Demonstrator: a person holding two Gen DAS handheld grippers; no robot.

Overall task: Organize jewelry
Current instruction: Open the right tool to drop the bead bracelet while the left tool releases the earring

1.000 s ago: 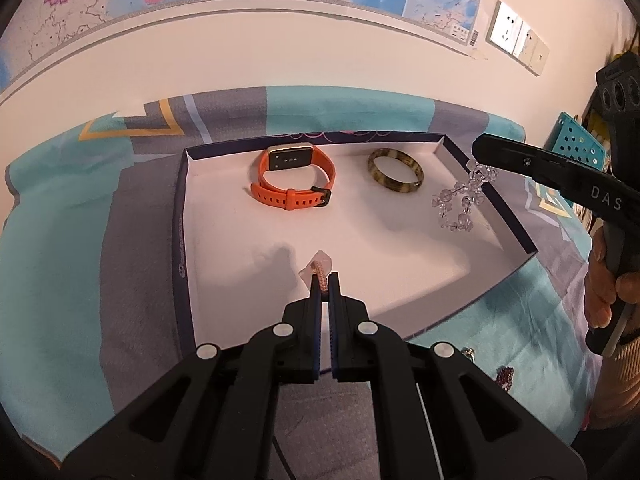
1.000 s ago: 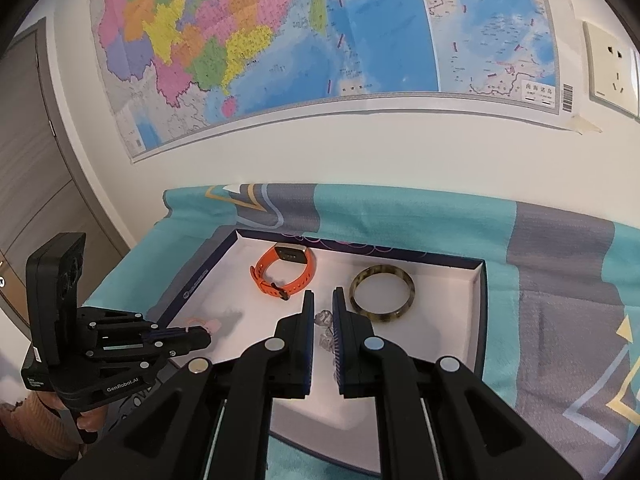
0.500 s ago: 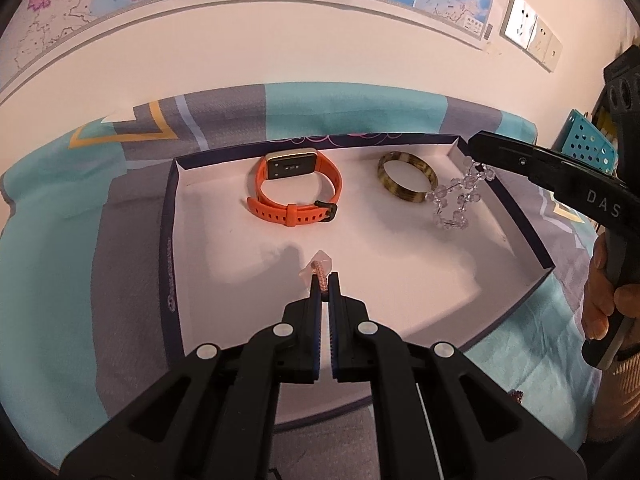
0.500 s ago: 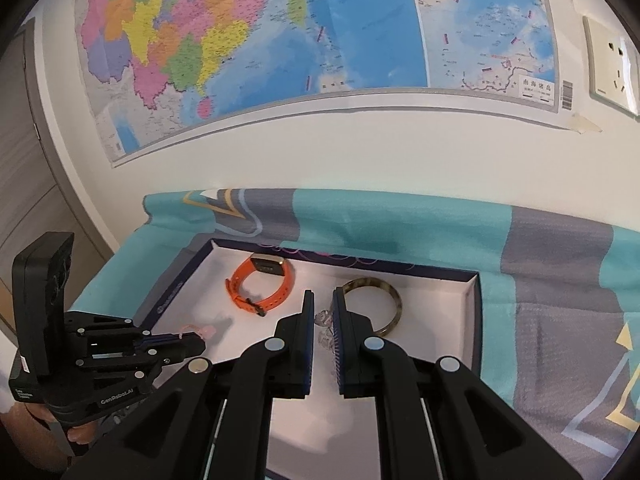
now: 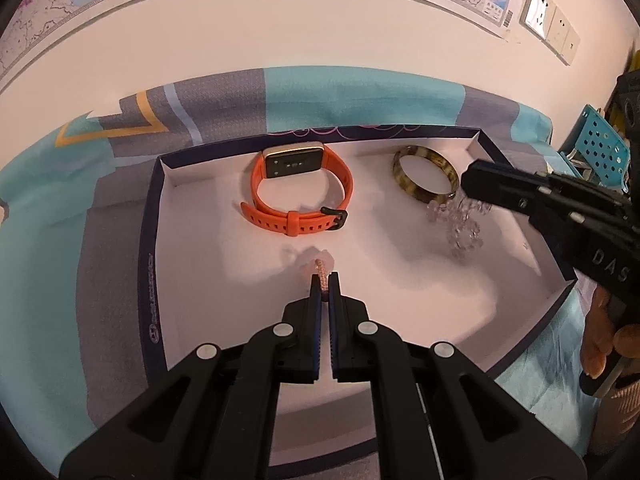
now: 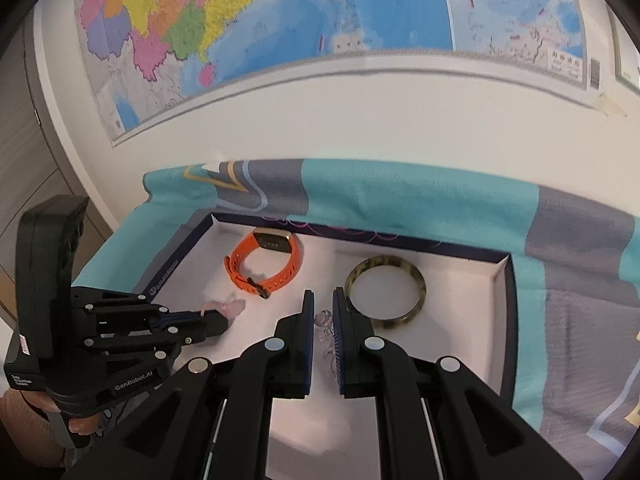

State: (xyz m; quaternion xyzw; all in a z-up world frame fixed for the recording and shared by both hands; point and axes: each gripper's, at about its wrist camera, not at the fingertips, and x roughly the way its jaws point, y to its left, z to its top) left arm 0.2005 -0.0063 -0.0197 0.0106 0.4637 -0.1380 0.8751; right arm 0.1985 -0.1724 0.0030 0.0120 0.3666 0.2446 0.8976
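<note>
While pinched in both jaws: pink braided cord (image 5: 321, 270) left, clear beaded bracelet (image 5: 460, 224) right.

"DAS" on right gripper (image 5: 472, 184); "GenRobot.AI" on left gripper (image 6: 224, 322).

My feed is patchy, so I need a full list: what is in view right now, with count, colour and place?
tray: one, white inside, dark rim, on the cloth
cloth: one, teal and grey, under the tray
smartwatch: one, orange strap, far left of the tray
bangle: one, mottled brown, far right of the tray
pink bracelet: one, pink cord, in the left tool, low over the tray floor
crystal bracelet: one, clear beads, hanging from the right tool
map: one, multicoloured, on the wall
wall sockets: white, upper right
basket: one, teal, far right
left tool: black, shut
right tool: black, shut
</note>
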